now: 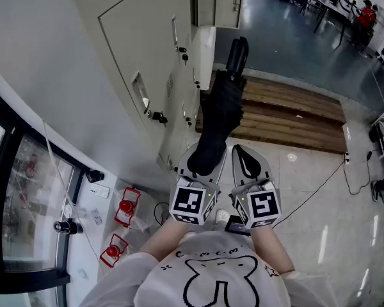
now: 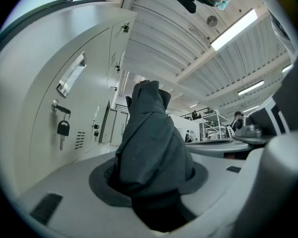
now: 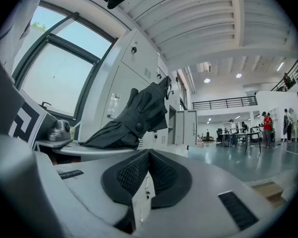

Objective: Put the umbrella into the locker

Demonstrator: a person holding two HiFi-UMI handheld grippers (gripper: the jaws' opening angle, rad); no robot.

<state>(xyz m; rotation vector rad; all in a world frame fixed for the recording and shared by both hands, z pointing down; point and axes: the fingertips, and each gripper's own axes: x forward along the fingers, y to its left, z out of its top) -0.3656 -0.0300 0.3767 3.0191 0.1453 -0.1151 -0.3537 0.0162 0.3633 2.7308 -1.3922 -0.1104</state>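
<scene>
A folded black umbrella (image 1: 219, 117) points away from me, level, alongside the white lockers (image 1: 137, 50); its curved handle (image 1: 237, 55) is at the far end. My left gripper (image 1: 205, 164) is shut on the fabric end of it. In the left gripper view the dark cloth (image 2: 151, 148) fills the gap between the pads of the left gripper (image 2: 154, 195). My right gripper (image 1: 245, 162) is beside it on the right, shut, with nothing held. In the right gripper view the black pads of the right gripper (image 3: 146, 175) meet at their tips, and the umbrella (image 3: 134, 115) lies to their left.
Keys with black fobs hang from the locker doors (image 1: 159, 116) (image 2: 63, 129). A wooden platform (image 1: 288, 114) lies ahead on the floor. Red fire extinguishers (image 1: 125, 206) stand by the window at the lower left. A cable (image 1: 320, 184) runs across the tiles. People sit at desks far off (image 1: 366, 15).
</scene>
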